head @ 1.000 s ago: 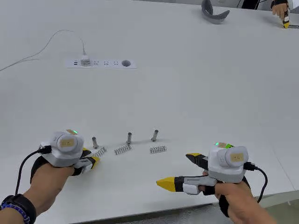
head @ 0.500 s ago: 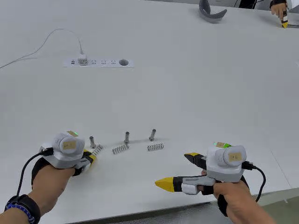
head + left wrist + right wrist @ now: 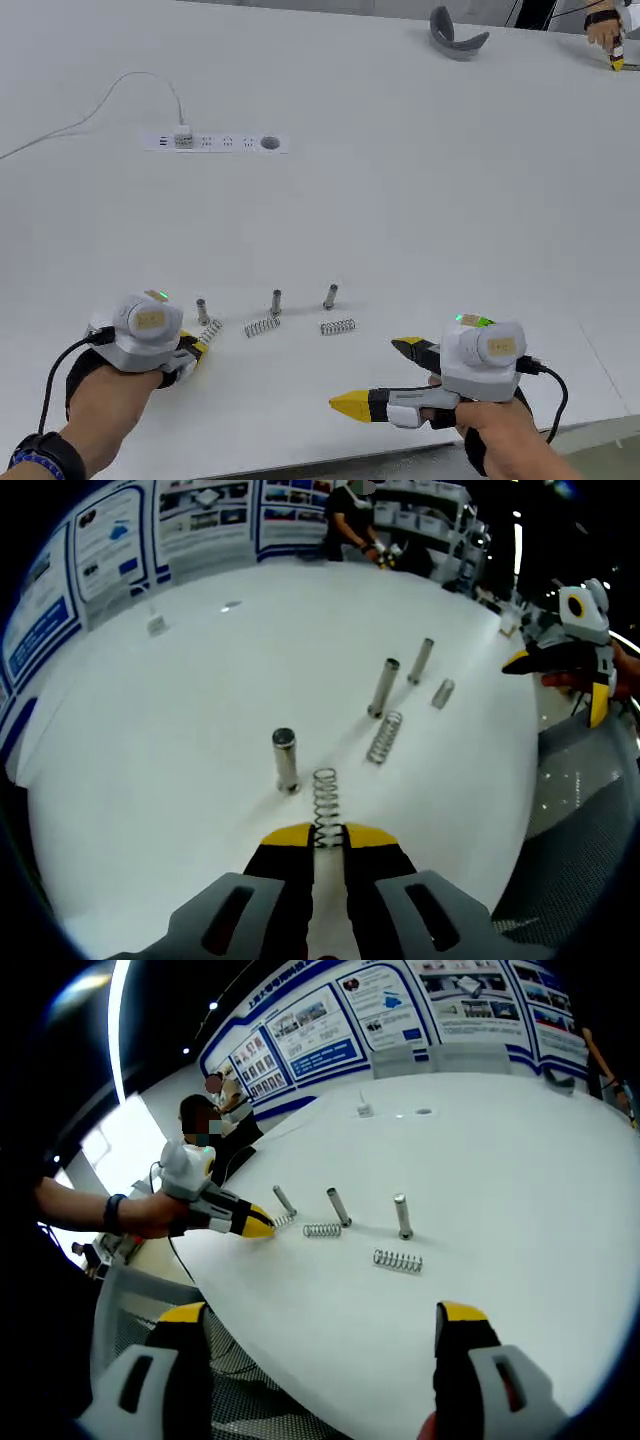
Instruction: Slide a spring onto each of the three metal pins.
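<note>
Left gripper (image 3: 328,835) pinching spring (image 3: 325,792) beside pin (image 3: 285,760); right gripper (image 3: 320,1318) spread wide.

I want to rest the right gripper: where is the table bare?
Bare table between the power strip and the pins, and right of the pins, beyond the open right gripper. Crowded: the row of pins and springs, one spring in the left gripper.
</note>
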Demonstrator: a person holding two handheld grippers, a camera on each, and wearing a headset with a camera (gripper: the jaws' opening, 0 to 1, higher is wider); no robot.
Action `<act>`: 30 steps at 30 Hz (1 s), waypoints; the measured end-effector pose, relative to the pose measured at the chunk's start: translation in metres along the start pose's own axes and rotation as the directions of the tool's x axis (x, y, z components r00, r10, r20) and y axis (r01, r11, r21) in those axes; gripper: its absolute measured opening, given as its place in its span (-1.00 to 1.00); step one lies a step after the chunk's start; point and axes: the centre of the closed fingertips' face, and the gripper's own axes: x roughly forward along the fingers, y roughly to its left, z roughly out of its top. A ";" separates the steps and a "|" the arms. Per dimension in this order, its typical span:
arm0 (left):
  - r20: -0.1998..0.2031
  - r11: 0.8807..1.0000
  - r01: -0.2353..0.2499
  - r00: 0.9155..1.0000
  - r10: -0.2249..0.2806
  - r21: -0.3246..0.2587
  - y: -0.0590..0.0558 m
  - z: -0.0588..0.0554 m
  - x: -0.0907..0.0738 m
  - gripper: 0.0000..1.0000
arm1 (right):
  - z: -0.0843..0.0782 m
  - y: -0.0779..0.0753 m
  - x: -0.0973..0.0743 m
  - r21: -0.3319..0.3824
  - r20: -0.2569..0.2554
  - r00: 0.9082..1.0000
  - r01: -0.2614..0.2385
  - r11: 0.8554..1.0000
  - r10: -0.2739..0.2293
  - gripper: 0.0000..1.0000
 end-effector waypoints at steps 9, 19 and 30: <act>0.009 1.000 0.000 1.000 0.000 0.013 -0.002 -0.001 -0.020 -0.80 | 0.006 0.007 0.005 0.001 0.015 1.000 -0.027 1.000 0.027 0.87; 0.038 0.999 -0.003 0.999 0.002 0.032 -0.001 0.004 -0.045 -0.80 | 0.015 0.022 0.016 0.004 0.032 0.996 -0.083 0.997 0.083 0.80; 0.067 0.998 0.009 0.998 -0.013 0.062 -0.010 0.010 -0.068 -0.80 | 0.023 0.038 0.027 0.001 0.040 0.990 -0.139 0.990 0.138 0.68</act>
